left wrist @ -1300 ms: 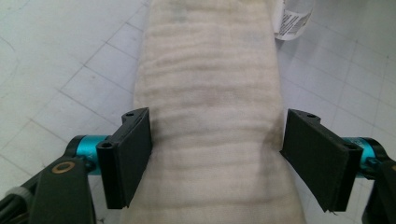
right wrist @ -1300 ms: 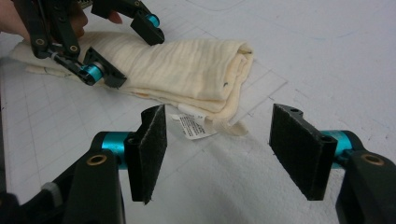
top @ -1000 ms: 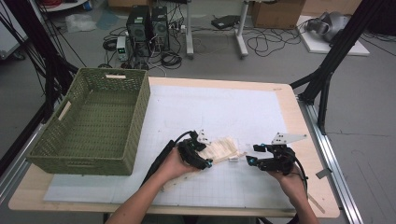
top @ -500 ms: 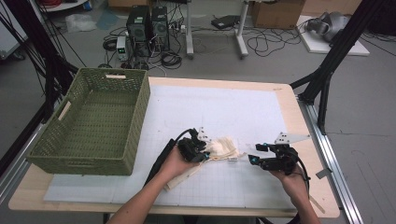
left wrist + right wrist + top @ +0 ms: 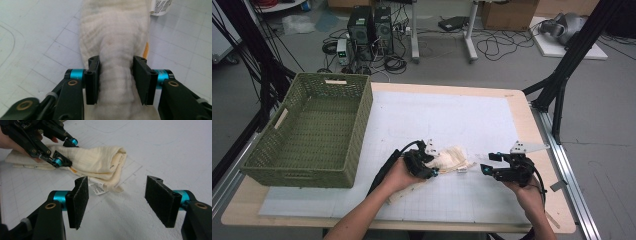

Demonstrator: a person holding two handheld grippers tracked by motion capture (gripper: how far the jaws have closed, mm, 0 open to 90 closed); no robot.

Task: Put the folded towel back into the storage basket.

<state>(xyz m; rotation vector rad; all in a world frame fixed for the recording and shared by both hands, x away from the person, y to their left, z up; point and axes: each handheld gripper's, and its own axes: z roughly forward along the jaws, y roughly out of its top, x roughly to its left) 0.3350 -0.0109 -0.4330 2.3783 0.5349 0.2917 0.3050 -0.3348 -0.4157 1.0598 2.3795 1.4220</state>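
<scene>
From the high view, the cream cloth [image 5: 451, 158] lies bunched on the white gridded mat [image 5: 447, 120] covering the bench [image 5: 521, 115], well to the right of the green woven basket [image 5: 314, 131] and near the bench's front edge. My left tongs [image 5: 430, 167] sit at the cloth's left end, my left hand [image 5: 398, 175] behind them. My right tongs [image 5: 486, 168] hang just right of the cloth, apart from it, the jaws pointing toward it. In the left gripper view, my left tongs [image 5: 117, 75] are closed around a gathered ridge of the cloth [image 5: 116, 37]: both black jaws press its sides, and the fabric is pinched narrow between them and spreads wider beyond. A white printed label [image 5: 161, 6] shows at the cloth's far right corner. In the right gripper view, my right tongs [image 5: 122, 195] stand wide apart and hold nothing; bare mat lies between the pads. The folded cloth [image 5: 95, 162] lies just beyond them, its rounded fold end facing me, the label [image 5: 96, 188] poking from under its near edge. My left tongs [image 5: 61, 151] grip the cloth at its left part.
</scene>
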